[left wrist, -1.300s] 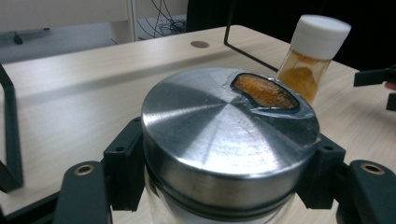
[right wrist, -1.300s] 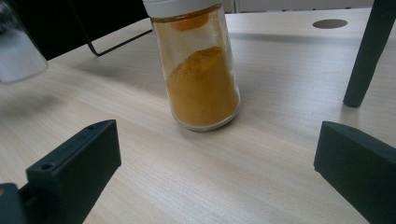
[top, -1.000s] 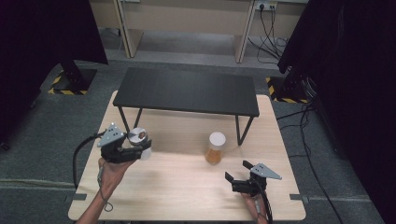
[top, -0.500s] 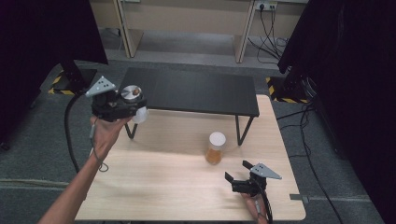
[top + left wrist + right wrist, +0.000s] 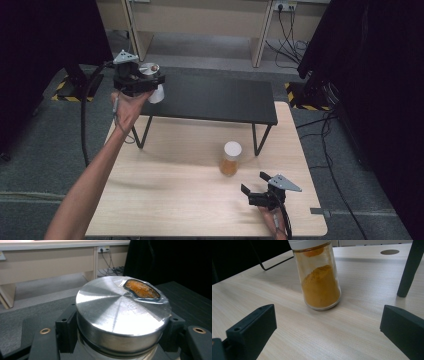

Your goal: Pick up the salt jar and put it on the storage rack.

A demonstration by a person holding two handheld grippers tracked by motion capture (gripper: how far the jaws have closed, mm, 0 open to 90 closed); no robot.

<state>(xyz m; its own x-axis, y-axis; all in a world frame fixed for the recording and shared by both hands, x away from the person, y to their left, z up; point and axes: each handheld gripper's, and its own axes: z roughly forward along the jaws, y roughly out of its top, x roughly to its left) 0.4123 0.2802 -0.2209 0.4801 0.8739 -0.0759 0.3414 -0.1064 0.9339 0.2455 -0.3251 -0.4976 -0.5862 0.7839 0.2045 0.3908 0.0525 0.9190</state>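
Lifted from mid-left, my left gripper (image 5: 141,82) now clamps the metal-lidded jar (image 5: 151,79) at upper left, over the black shelf (image 5: 215,100), ready to set down. My right gripper (image 5: 260,190) waits wide apart near the spice jar (image 5: 231,158).

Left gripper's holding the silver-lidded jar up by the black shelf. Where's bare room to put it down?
The black shelf top is bare from the left gripper and its jar to its right end. The wooden table is open at left and centre. It is tighter around the spice jar and the right gripper.

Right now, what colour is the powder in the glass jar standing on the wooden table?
Orange-yellow powder in the white-lidded glass jar, clearest in the right gripper view.
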